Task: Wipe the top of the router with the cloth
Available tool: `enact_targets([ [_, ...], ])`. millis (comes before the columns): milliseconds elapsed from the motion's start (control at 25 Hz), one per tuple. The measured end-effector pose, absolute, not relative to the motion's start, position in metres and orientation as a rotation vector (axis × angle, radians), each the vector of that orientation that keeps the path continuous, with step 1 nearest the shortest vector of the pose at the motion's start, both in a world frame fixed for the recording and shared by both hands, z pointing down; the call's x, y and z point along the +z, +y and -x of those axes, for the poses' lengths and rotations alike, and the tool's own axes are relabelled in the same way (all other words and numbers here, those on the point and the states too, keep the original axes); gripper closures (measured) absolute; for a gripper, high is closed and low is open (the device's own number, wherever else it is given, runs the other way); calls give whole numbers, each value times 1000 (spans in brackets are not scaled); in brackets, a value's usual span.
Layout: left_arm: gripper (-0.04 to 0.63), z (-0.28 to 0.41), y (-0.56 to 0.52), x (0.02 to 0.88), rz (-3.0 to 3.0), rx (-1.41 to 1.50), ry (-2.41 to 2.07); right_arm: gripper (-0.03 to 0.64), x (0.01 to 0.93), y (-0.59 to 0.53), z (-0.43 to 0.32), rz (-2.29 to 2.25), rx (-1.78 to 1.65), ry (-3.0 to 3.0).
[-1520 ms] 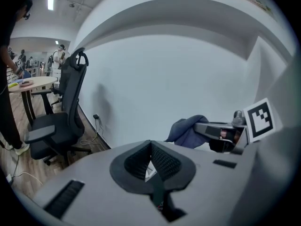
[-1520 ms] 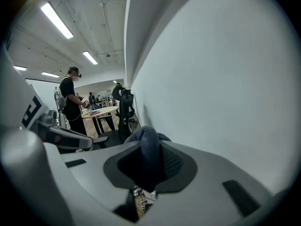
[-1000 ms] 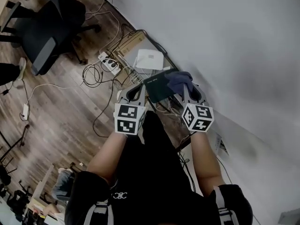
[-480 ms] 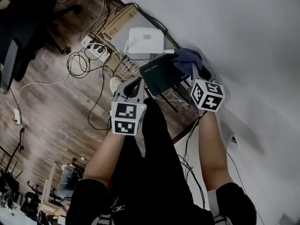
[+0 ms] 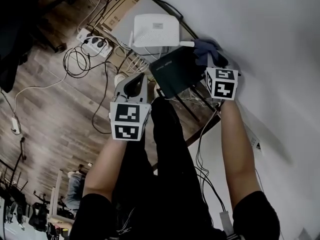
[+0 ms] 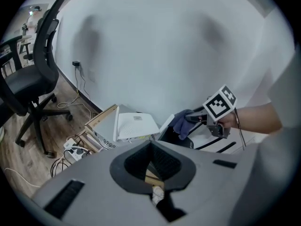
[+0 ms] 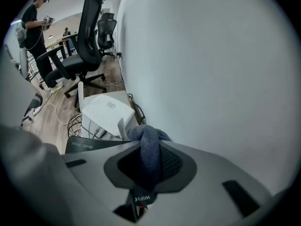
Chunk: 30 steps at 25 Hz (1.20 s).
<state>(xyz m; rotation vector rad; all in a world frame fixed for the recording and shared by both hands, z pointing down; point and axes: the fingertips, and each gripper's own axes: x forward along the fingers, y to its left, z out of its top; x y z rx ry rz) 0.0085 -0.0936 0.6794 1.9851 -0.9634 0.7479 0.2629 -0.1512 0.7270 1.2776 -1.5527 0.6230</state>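
A flat black router (image 5: 175, 71) lies on a low stand, with a white router (image 5: 154, 30) just beyond it. My right gripper (image 5: 210, 55) is shut on a dark blue cloth (image 5: 206, 47) and holds it at the black router's far right corner, close to the wall. In the right gripper view the cloth (image 7: 149, 149) hangs bunched between the jaws, above the black router (image 7: 89, 145) and beside the white router (image 7: 106, 112). My left gripper (image 5: 141, 79) is shut and empty, hovering off the black router's near left edge. The left gripper view shows the white router (image 6: 136, 125) and the cloth (image 6: 181, 121).
A power strip (image 5: 92, 41) and tangled cables (image 5: 80, 64) lie on the wood floor to the left. A cardboard box (image 5: 120, 9) sits under the white router. The white wall (image 5: 260, 34) runs close on the right. An office chair (image 6: 28, 79) and a person (image 7: 35, 27) stand farther off.
My right gripper has carried the cloth across the black router toward its far corner by the wall. The left gripper has stayed at the near left edge.
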Motion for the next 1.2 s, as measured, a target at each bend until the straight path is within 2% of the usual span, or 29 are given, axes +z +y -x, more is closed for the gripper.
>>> enact_targets([
  [680,594,-1,-80,708,-1963,814,-910,575,806,-143,-268,-1039,652,-1442],
  [1200,594,3,-81,712,-1943,792,-929,575,812,-119,-268,-882,656,-1348],
])
